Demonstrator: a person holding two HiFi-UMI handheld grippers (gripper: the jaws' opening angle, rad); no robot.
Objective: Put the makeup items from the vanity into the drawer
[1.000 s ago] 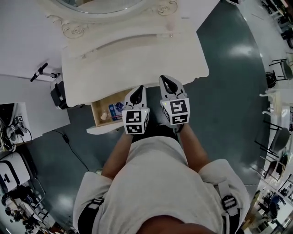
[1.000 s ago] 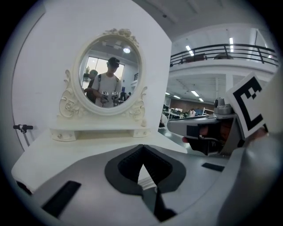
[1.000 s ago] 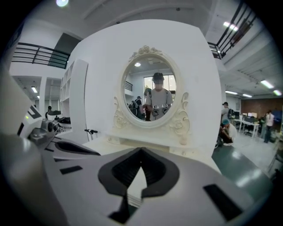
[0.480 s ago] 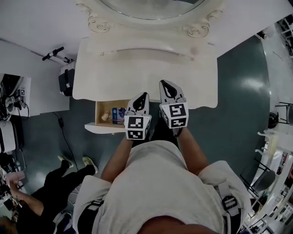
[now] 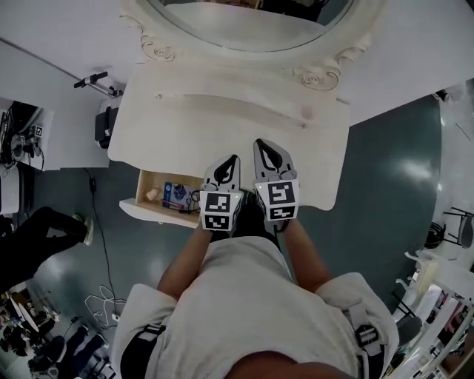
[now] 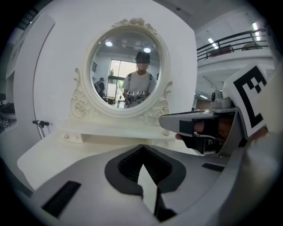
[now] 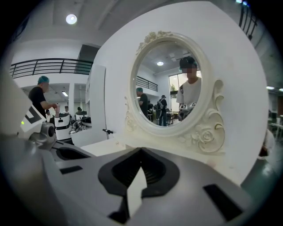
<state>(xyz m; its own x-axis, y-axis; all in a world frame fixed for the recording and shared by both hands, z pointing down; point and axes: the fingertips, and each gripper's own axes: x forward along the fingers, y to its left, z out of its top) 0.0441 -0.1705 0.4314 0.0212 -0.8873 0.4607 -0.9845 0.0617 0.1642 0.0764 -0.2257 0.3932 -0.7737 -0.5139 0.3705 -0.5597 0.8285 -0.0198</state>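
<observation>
The white vanity point(image 5: 222, 122) has a bare top under its oval mirror point(image 5: 252, 22). Its drawer point(image 5: 141, 211) stands pulled out at the front left, holding a blue packet point(image 5: 176, 195) and a small beige item point(image 5: 152, 194). My left gripper point(image 5: 232, 160) hovers over the vanity's front edge, just right of the drawer, shut with nothing in it. My right gripper point(image 5: 261, 145) is close beside it, also shut and empty. In the left gripper view the closed jaws point(image 6: 142, 149) point at the mirror point(image 6: 126, 66). The right gripper point(image 7: 140, 152) points at the mirror point(image 7: 170, 79) too.
A person in dark trousers point(image 5: 37, 237) stands on the floor to the left. Cables point(image 5: 100, 222) trail over the dark floor beside the drawer. Black equipment point(image 5: 104, 122) sits by the vanity's left end. A white wall runs behind the vanity.
The head view has swung, so the mirror and vanity show more fully. Both grippers stay shut, side by side over the front edge. The person at the left has moved.
</observation>
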